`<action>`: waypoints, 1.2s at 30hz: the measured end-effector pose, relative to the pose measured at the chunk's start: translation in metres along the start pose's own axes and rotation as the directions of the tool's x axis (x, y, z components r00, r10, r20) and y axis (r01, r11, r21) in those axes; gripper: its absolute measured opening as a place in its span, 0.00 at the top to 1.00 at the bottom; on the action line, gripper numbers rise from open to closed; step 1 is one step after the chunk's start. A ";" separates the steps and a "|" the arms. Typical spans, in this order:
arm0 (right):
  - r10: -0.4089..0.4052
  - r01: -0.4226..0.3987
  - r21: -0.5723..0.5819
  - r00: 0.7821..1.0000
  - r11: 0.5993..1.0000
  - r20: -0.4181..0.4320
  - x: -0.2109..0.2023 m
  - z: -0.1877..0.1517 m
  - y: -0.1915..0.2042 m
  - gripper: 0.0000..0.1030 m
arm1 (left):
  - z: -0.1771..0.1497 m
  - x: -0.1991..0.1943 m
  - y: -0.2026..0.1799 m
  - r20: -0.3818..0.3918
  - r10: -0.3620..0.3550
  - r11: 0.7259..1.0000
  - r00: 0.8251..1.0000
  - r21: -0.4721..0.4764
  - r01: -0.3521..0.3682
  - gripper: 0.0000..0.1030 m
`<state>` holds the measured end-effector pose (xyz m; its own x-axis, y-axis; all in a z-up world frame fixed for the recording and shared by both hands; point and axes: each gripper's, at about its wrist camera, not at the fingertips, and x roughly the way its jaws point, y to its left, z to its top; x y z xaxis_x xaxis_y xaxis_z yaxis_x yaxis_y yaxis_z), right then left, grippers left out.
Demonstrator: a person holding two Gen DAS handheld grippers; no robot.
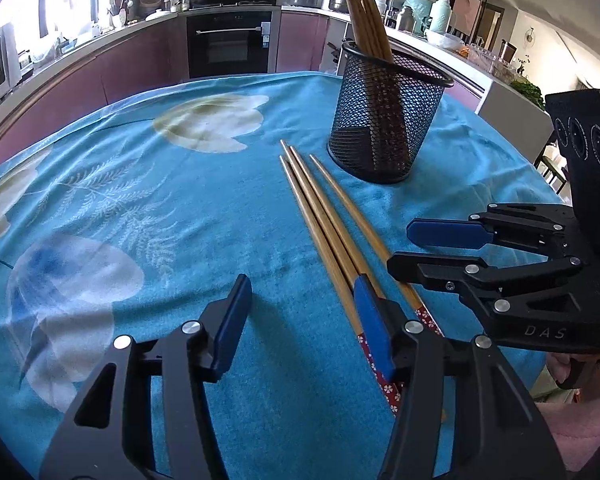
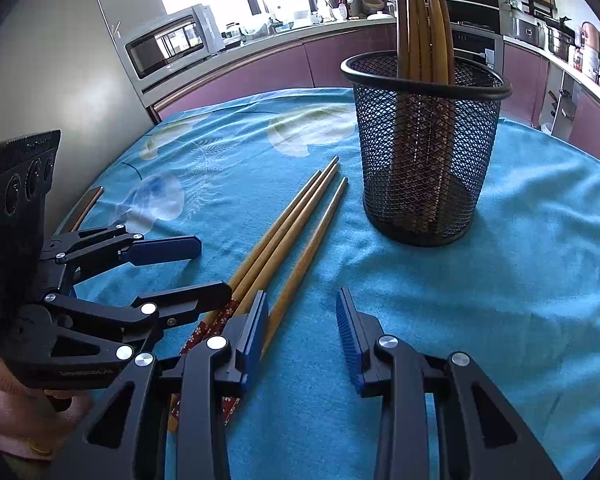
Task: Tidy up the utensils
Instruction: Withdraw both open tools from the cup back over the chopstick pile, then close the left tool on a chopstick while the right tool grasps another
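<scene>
I see three chopsticks (image 1: 324, 216) lying just beside the mesh cup (image 1: 384, 120), their patterned ends hidden under my left gripper (image 1: 300, 320) and right gripper (image 2: 302, 336), both spread, gripping nothing.

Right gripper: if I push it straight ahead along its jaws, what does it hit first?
Probably the blue tablecloth, just right of the loose chopsticks. The right gripper points down at bare cloth, short of the mesh holder; depth is uncertain.

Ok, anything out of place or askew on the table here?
Yes: four chopsticks lie loose on the blue tablecloth beside the mesh holder, one splayed apart from the other three, while others stand inside it. Nothing is spilled or damaged.
</scene>
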<state>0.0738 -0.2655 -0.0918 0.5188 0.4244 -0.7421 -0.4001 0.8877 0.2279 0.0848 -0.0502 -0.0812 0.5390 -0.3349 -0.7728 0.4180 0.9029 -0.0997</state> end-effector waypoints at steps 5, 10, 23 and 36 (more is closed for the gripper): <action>-0.020 0.020 -0.014 1.000 1.000 -0.002 0.000 0.000 0.002 0.69 | 0.002 0.000 0.002 -0.002 0.021 1.000 1.000 -0.006 -0.021 0.62; -0.047 0.046 -0.029 0.999 0.999 -0.006 0.003 0.003 0.004 0.71 | 0.005 0.001 0.005 -0.010 0.020 1.000 1.000 -0.017 -0.020 0.61; -0.040 0.040 0.045 0.999 0.998 0.006 0.008 0.011 -0.010 0.93 | 0.016 0.014 0.001 -0.016 0.013 1.000 1.000 -0.027 -0.014 0.89; 0.059 -0.061 0.053 0.997 0.997 0.042 -0.010 0.007 -0.010 0.95 | 0.006 -0.003 0.002 0.007 -0.032 0.999 0.999 -0.034 0.032 0.92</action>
<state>0.0786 -0.2773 -0.0823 0.5252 0.4833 -0.7004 -0.3909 0.8681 0.3059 0.0880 -0.0489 -0.0755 0.5306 -0.3655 -0.7647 0.4100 0.9004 -0.1459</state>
